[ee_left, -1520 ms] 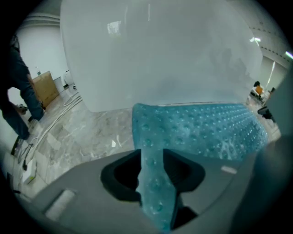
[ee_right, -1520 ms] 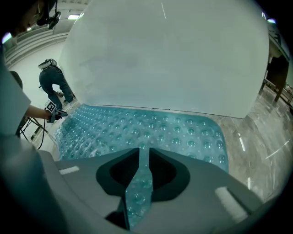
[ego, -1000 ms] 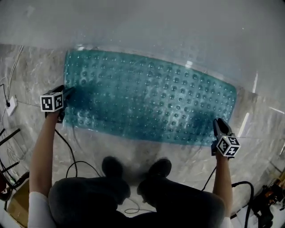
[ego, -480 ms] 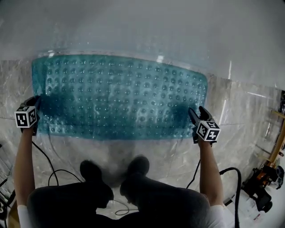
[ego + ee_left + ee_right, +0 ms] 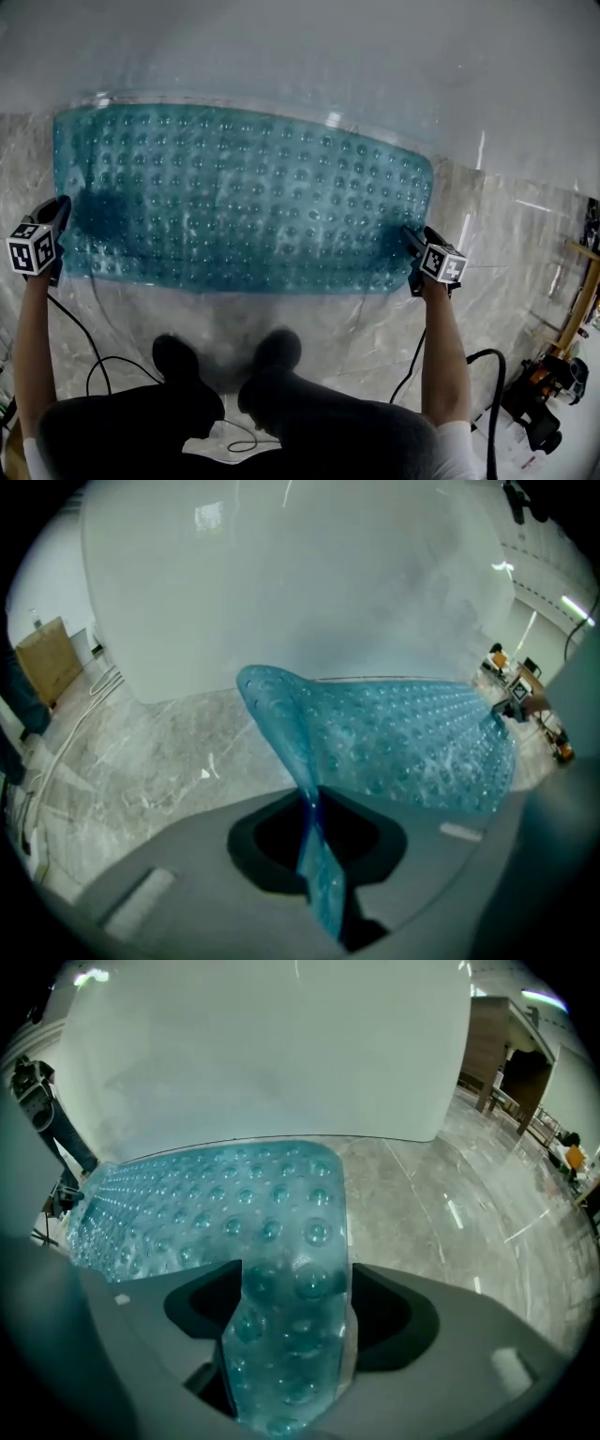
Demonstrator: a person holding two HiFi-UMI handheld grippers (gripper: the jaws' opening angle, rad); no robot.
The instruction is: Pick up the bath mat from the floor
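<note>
The teal, bubble-studded bath mat [image 5: 244, 197] lies spread on the marble floor against a white wall. My left gripper [image 5: 59, 214] is at its left edge. In the left gripper view the jaws [image 5: 312, 803] have just been closing and now pinch the thin edge of the mat [image 5: 394, 742], which rises in a fold. My right gripper [image 5: 413, 240] is at the mat's near right corner. Its jaws [image 5: 298, 1288] have just been opening and stand wide, with a strip of the mat [image 5: 234, 1204] lying flat between them, unpressed.
The white wall [image 5: 300, 47] runs right behind the mat. The person's dark shoes [image 5: 178, 352] stand just in front of it, with black cables [image 5: 98, 361] trailing on the floor. Equipment [image 5: 553, 394] sits at the far right, a cardboard box [image 5: 47, 658] far left.
The left gripper has closed on the mat's left edge and lifted it slightly. The right gripper has moved down onto the right corner, its jaws wider apart.
</note>
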